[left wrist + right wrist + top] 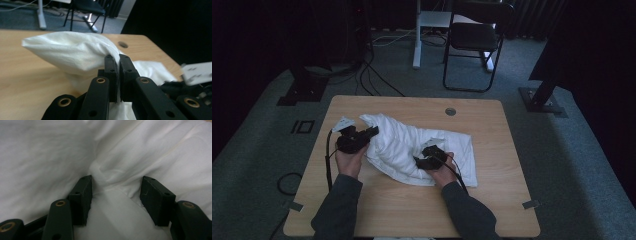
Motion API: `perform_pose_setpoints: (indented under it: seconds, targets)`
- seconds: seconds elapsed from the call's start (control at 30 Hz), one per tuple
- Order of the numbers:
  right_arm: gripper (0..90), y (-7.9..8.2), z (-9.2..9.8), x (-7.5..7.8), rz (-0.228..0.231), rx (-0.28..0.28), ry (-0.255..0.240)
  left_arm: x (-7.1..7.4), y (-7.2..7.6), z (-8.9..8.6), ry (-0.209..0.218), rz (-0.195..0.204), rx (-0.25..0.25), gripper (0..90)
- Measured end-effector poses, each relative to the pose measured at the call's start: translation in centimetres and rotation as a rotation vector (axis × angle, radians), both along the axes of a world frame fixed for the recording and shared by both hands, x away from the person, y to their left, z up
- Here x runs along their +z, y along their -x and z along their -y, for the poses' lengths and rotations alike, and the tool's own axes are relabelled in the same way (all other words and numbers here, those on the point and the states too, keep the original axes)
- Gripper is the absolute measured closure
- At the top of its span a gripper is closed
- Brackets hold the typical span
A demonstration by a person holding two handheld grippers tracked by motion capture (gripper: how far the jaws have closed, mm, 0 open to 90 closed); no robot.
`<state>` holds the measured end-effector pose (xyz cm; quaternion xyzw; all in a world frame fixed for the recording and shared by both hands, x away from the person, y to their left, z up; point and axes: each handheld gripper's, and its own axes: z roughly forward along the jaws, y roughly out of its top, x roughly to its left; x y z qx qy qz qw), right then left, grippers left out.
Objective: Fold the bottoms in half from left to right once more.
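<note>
A: Starting at the left, what do we have?

B: We see our left gripper (373,131) at the left end of the white cloth (412,142). In the left gripper view its fingers (110,67) are pressed together with a fold of the cloth (72,52) pinched between them, and that end of the fabric bulges up off the wooden surface (25,82) like a raised pouch.

A: And the cloth itself?

B: We find it lying rumpled across the middle of the surface (412,205), its left end held up, its right part flatter and spread toward the right edge. A small round hole (450,111) sits in the surface beyond it, apart from the fabric.

A: Moving right?

B: Our right gripper (418,161) rests on the near middle of the cloth. In the right gripper view its fingers (81,195) stand apart, with a puckered ridge of cloth (105,175) between them. The left finger touches the ridge; the right one stands clear of it, so we call that no grip.

A: Anything behind?

B: Past the far edge we see a dark folding chair (474,40) on grey carpet, and cables (372,80) trailing over the floor to its left.
</note>
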<state>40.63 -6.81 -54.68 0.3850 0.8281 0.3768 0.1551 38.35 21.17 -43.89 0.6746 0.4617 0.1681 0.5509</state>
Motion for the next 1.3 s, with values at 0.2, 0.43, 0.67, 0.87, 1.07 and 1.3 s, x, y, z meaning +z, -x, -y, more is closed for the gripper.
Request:
perform_pose_setpoints:
  seconds: [0.2,0.43,0.67,0.87,1.07,1.3]
  targets:
    - [43.7,1.0,-4.0,0.0,0.009,-0.002,-0.009,1.2,-0.2,2.7,0.003,0.037,-0.078,87.0]
    - [37.4,2.2,-2.5,2.2,0.031,0.133,-0.121,0.8,-0.1,3.3,-0.04,0.04,-0.098,86.9]
    - [34.0,2.9,3.8,2.6,0.097,0.019,-0.039,1.0,0.3,3.5,-0.033,0.044,-0.113,86.9]
    - [37.6,1.8,1.7,-0.5,0.021,0.041,0.0,1.9,0.6,5.4,-0.057,0.07,-0.173,86.9]
    - [34.2,2.0,-0.8,0.0,0.031,0.138,-0.052,1.5,0.6,6.9,-0.088,0.062,-0.2,86.8]
    - [35.3,2.5,5.2,1.4,0.083,0.013,-0.046,1.1,0.8,7.6,-0.096,0.064,-0.231,86.9]
